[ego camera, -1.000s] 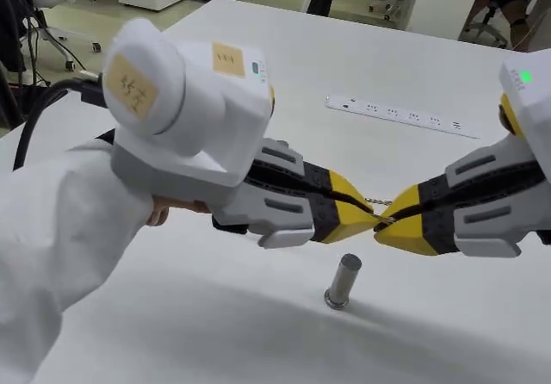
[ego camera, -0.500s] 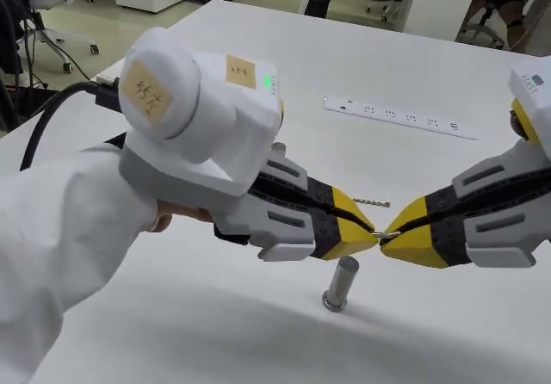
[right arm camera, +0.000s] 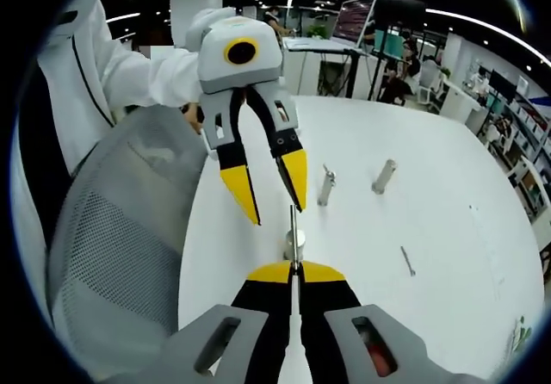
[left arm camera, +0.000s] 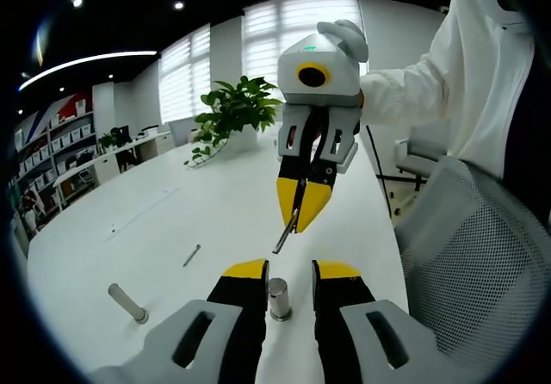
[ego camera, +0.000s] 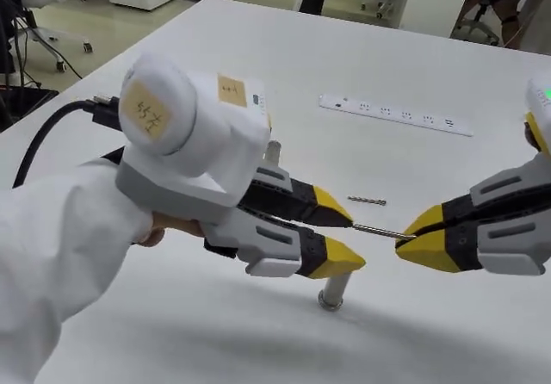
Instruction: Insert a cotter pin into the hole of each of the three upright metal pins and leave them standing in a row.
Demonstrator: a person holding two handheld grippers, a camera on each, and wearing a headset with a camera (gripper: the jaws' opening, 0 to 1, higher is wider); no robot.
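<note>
In the head view my left gripper [ego camera: 357, 243] is open, its yellow jaws spread one above the other over an upright metal pin [ego camera: 332, 292]. My right gripper [ego camera: 405, 239] is shut on a thin cotter pin [ego camera: 377, 230] that points at the left jaws. In the left gripper view the metal pin [left arm camera: 277, 298] stands between my open left gripper [left arm camera: 291, 270], and the right gripper [left arm camera: 297, 219] hangs above it with the cotter pin [left arm camera: 282, 238]. In the right gripper view the cotter pin [right arm camera: 293, 229] sticks out of my right gripper [right arm camera: 293, 269] towards the open left gripper [right arm camera: 277, 213].
A loose cotter pin [ego camera: 367, 201] lies on the white table [ego camera: 413, 40], and a white power strip [ego camera: 396, 114] lies farther back. Two more metal pins [right arm camera: 325, 186] [right arm camera: 384, 176] stand beyond the left gripper. A mesh chair [right arm camera: 112, 255] is beside the table edge.
The left gripper has opened and let go of the cotter pin, which was held tip to tip. The right gripper keeps it and has drawn back slightly to the right.
</note>
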